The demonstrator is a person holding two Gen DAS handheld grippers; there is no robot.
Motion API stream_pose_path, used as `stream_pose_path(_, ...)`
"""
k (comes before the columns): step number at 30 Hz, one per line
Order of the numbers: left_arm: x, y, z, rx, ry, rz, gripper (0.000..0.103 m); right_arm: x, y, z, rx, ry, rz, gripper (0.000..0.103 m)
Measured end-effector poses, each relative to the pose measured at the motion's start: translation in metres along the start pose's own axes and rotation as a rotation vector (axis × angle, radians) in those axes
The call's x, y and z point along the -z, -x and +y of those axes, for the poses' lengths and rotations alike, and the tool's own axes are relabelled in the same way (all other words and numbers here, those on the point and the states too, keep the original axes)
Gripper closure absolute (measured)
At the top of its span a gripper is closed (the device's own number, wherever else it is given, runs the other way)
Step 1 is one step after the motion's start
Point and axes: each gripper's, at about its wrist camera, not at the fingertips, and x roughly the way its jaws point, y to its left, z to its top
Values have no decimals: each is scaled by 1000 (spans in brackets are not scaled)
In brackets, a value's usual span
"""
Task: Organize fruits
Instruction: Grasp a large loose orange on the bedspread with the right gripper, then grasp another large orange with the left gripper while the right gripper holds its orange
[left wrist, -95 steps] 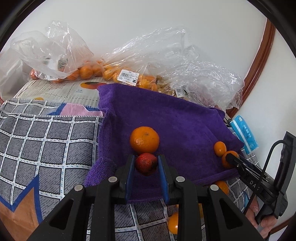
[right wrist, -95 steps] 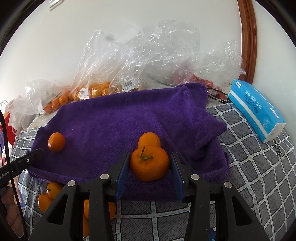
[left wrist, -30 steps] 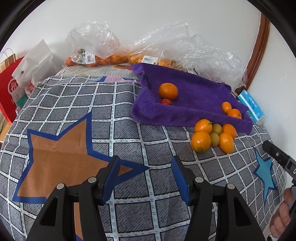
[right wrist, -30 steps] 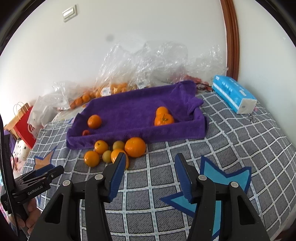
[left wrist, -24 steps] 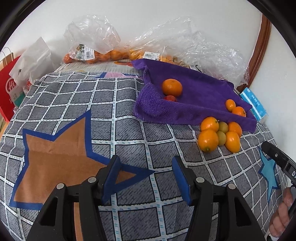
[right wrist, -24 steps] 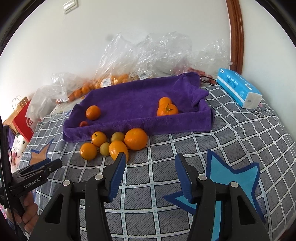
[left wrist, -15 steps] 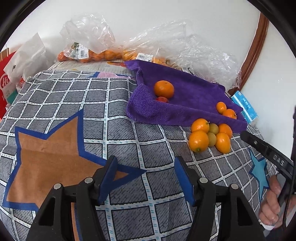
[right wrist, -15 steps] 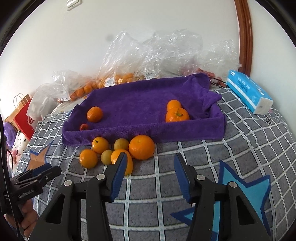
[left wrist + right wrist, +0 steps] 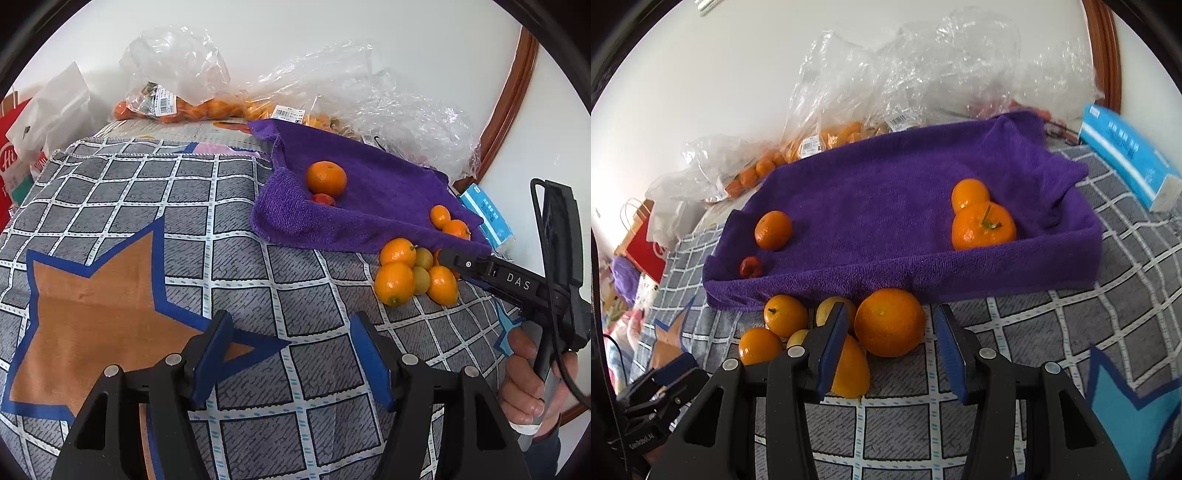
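The left claw (image 9: pixel 290 354) is wide open and holds nothing; it hangs above the checked cloth (image 9: pixel 147 206), tilted down, with the pile (image 9: pixel 413 273) ahead and to its right and the towel (image 9: pixel 388 192) ahead. Risk here is low, since no fruit lies between its fingers. The right claw (image 9: pixel 888 343) is also wide open and empty, pitched down and forward, with the big orange (image 9: pixel 889 322) just ahead between its fingertips. Its left finger (image 9: pixel 831 343) stands in front of another orange (image 9: pixel 851 369); contact cannot be confirmed. Probable fault: closing from this pose may nudge that neighbour or the small fruits left of it, and round fruit on soft cloth could roll away. Off-centre closure could squeeze the big orange out forward against the towel edge directly ahead. Four fruits lie on the towel beyond.
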Motion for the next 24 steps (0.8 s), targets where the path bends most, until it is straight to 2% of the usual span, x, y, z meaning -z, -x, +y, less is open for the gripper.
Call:
stream_pose_path(2, 0, 0, 0, 2, 1, 0, 38, -1, -4, -7, -41, -38, 18, 57)
stream_pose_path(3, 0, -1, 0, 2, 1, 0, 38, -1, -4, -10, -55, -52, 22, 63)
stream_pose_path(9, -1, -1, 1, 7, 6, -1, 37, 3, 12, -26, -50, -106, -8, 63)
stream_pose_path(12, -1, -1, 0, 6, 5, -1, 37, 8, 31, -33, -3, -89, -38, 63)
stream_pose_path(16, -1, -1, 0, 4, 4, 0, 37, 20, 47, -40, 107, -19, -49, 63)
stream_pose_path(24, -1, -1, 1, 6, 6, -1, 37, 36, 44, -47, 157, 33, -40, 60)
